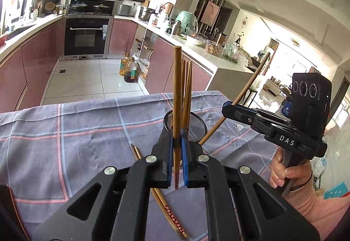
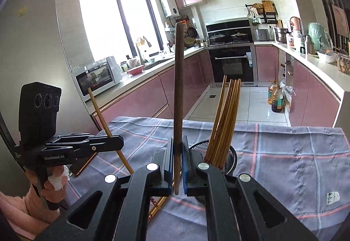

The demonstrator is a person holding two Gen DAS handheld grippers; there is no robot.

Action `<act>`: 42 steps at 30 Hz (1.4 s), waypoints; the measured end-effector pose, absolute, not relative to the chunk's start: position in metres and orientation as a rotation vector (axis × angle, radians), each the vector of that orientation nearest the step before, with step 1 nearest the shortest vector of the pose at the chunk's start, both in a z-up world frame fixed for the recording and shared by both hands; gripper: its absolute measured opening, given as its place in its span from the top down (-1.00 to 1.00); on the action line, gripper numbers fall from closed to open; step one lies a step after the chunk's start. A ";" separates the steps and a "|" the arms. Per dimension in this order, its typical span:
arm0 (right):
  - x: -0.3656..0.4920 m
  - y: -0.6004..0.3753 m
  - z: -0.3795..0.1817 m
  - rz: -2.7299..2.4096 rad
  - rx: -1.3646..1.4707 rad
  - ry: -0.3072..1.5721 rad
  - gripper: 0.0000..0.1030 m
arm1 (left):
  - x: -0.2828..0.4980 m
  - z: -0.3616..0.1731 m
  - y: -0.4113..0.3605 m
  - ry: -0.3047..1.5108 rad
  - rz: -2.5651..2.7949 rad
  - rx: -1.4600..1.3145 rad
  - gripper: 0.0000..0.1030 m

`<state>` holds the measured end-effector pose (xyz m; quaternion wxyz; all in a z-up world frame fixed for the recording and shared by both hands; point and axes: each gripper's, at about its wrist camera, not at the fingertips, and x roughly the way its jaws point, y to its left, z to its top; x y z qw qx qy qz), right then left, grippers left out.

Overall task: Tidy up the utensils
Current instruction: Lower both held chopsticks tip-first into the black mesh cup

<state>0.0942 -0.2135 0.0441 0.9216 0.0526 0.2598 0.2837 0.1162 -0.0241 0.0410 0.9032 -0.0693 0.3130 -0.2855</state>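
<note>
A black mesh holder stands on the checked cloth with several bamboo chopsticks upright in it. It also shows in the right wrist view with its chopsticks. My left gripper is shut on a light wooden chopstick, held upright in front of the holder. My right gripper is shut on a dark wooden chopstick, held upright left of the holder. Two loose chopsticks lie on the cloth below the left gripper.
The table with the checked cloth ends at its far edge above a tiled kitchen floor. Pink cabinets and counters line both sides. Oil bottles stand on the floor. A dark flat item lies at the cloth's left edge.
</note>
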 end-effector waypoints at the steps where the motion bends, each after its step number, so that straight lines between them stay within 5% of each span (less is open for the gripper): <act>1: 0.095 -0.213 0.048 0.584 0.105 0.526 0.88 | 0.118 0.045 -0.025 0.639 -0.591 -0.146 0.86; 20: 0.118 -0.227 0.083 0.542 0.105 0.427 0.88 | 0.146 0.108 -0.063 0.499 -0.604 -0.117 0.86; 42: 0.164 -0.214 0.009 0.510 0.142 0.683 0.88 | 0.185 0.043 -0.114 0.735 -0.569 0.114 0.85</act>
